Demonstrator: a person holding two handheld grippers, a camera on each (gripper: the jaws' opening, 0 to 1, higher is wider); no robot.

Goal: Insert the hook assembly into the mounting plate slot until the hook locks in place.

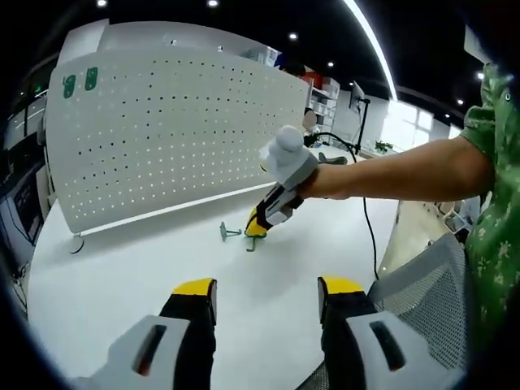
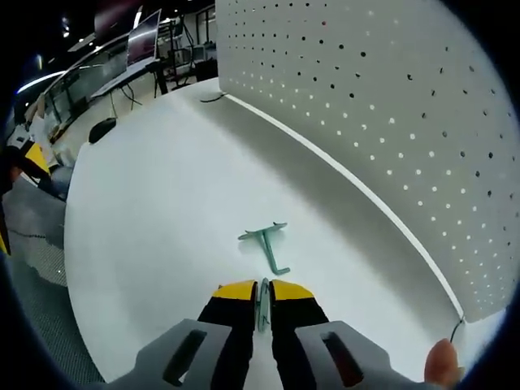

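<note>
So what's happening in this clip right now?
A person works at a white table before an upright pegboard. The right gripper is shut on a green hook down at the tabletop. A second hook lies loose just ahead. The left gripper hangs back, open and empty. Nothing is in the pegboard yet.

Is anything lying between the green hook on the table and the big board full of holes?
No. In the right gripper view, bare white table separates the loose hook from the pegboard. The right tool grips another hook.
</note>
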